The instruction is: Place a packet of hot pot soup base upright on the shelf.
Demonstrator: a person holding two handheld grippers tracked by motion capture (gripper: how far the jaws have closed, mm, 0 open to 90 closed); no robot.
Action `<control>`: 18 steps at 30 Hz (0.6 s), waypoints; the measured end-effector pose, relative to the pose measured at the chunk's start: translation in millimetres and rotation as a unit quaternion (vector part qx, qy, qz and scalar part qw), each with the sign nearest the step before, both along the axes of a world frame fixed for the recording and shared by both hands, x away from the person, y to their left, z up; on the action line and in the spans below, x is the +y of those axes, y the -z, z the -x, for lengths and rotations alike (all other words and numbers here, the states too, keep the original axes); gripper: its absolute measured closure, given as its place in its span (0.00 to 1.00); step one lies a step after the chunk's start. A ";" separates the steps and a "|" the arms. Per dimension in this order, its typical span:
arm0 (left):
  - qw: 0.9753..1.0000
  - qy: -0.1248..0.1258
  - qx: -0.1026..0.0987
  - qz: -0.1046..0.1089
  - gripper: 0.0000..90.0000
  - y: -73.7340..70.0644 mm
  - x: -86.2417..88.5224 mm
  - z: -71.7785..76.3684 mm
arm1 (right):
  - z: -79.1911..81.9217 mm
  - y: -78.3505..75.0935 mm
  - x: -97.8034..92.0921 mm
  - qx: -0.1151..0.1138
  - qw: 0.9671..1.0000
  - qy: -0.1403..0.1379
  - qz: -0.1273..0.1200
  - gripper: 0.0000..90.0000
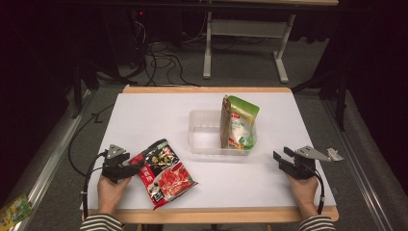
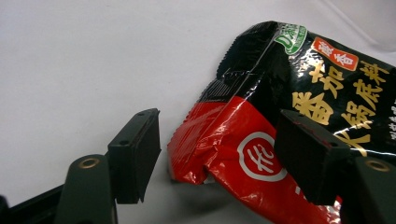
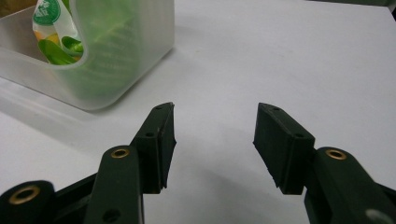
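A red and black foil pouch lies flat on the white table near its front left. My left gripper is at the pouch's left end. In the left gripper view the jaws stand open with the pouch's red corner between them, not clamped. A clear plastic tub sits mid-table, holding an upright green and white pouch and a brown packet. My right gripper rests near the front right, open, with nothing between its fingers. The tub's corner is to its far left.
A small green packet lies on the floor at the lower left. Behind the table, cables trail on the floor by a desk frame. The table's wooden front edge runs just ahead of both hands.
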State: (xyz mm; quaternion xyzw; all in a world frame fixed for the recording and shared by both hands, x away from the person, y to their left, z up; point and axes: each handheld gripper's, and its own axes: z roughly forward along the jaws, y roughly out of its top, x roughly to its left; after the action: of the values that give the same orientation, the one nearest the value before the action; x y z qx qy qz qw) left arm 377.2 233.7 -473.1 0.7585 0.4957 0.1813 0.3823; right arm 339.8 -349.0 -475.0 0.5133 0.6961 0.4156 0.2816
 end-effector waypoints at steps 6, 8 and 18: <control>1.000 0.024 0.004 -0.008 0.46 0.5 -10.4 -3.3 | 0.4 0.0 0.2 -0.002 1.000 0.001 0.001 0.54; 1.000 0.025 0.006 -0.007 0.48 0.8 -12.2 -4.3 | 1.0 0.0 0.8 -0.002 1.000 0.003 0.000 0.54; 0.999 0.028 0.011 -0.014 0.71 -1.7 -8.7 -2.4 | 1.5 0.1 1.5 -0.004 1.000 0.003 0.003 0.54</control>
State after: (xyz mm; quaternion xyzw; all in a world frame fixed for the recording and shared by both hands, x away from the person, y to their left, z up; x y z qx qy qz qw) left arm 379.6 225.0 -471.4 0.7793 0.4757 0.1689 0.3713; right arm 338.3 -347.5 -475.1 0.5127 0.6948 0.4148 0.2868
